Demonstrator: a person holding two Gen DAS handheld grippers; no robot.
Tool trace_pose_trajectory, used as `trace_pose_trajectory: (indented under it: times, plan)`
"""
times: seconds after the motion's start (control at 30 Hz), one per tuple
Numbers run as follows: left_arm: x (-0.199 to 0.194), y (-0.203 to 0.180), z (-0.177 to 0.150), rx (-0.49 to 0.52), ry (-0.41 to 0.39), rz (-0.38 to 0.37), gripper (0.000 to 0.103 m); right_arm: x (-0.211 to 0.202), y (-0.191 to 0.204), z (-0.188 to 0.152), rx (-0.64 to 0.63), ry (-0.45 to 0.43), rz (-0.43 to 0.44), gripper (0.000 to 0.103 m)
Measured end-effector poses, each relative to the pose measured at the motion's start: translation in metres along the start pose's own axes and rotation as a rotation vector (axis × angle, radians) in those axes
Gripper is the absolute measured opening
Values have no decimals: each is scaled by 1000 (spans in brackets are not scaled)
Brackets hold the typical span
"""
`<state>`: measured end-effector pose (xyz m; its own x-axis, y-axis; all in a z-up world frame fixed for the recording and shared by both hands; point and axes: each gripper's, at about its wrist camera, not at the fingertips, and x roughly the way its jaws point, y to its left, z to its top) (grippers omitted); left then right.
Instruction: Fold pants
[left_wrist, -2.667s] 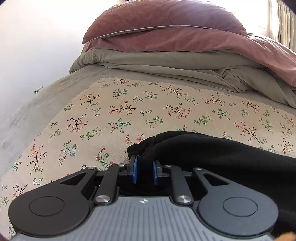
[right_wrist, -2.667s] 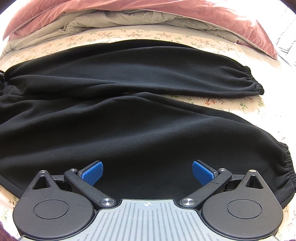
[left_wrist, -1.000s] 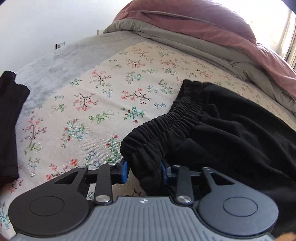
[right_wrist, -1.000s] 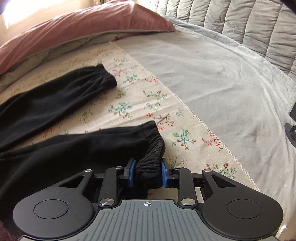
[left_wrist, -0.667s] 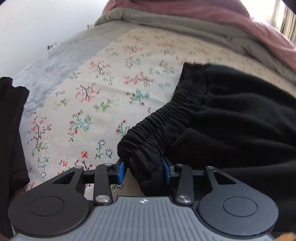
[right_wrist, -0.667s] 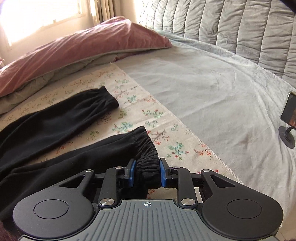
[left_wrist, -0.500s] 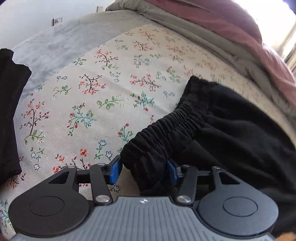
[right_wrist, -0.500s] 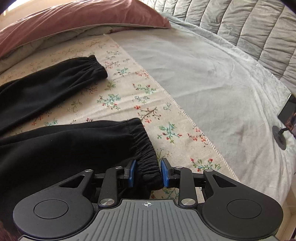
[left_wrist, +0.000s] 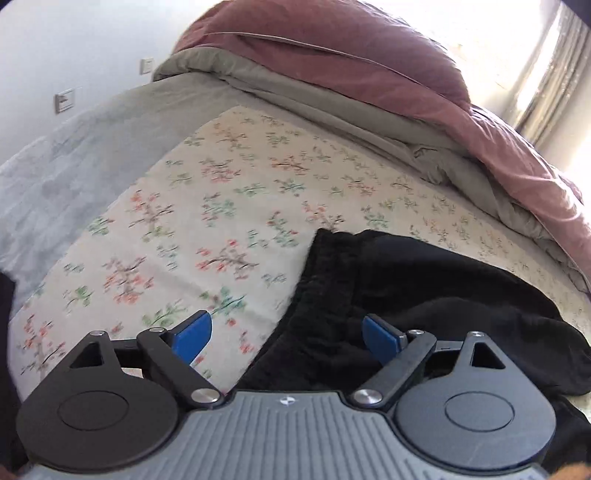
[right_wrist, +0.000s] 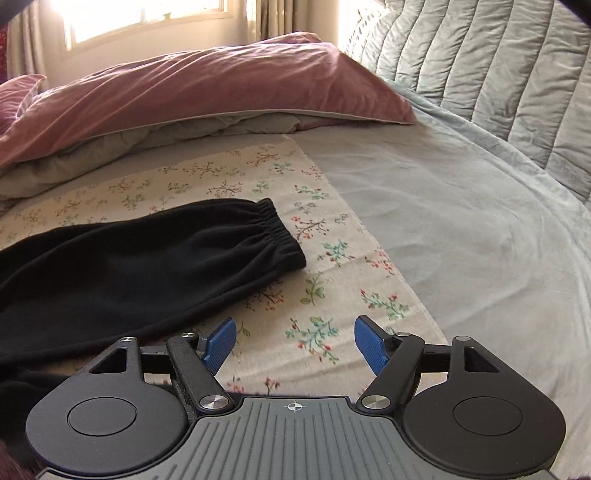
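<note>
The left wrist view looks along the left gripper, whose two blue-padded fingers stand wide apart and grip nothing. Between and just beyond them lies the gathered waistband end of one pair of black pants, resting loose on a floral sheet spread over a grey bed cover. Behind are a heaped olive duvet and one dusky pink pillow on top of it; two wall sockets show on the pale wall. The right wrist view looks along the right gripper, its fingers likewise spread and empty, hovering over bare floral sheet. Only one trouser leg is visible here, ending in one elasticated cuff, lying flat to the left and apart from the gripper. Whether the second leg lies stacked beneath it cannot be told for certain, though the thick single shape suggests so. Two pink pillows appear at the back, a large one and the corner of another, beside a quilted grey headboard. Judging by this, the lengthwise fold, leg onto leg, seems done; folding the length across into a compact bundle is left.
</note>
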<state>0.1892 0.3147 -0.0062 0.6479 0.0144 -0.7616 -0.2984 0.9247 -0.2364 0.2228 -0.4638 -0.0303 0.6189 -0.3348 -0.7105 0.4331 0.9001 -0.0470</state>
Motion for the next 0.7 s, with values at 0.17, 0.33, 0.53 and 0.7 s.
trace_pose_trajectory:
  times: [0.17,0.33,0.53,0.7]
  plan:
    - [86,-46,31,104,31,12,95,49,18,37,8,29,96,72]
    - [147,-66,43,142,56,75,95,88,32,74,-49,21,63,68]
    - [174,-80,44,179,21,115,86,148,22,99,28,101,55,58]
    - [170,-88,47,187,0,110,56,175,30,92,-17,110,52,34]
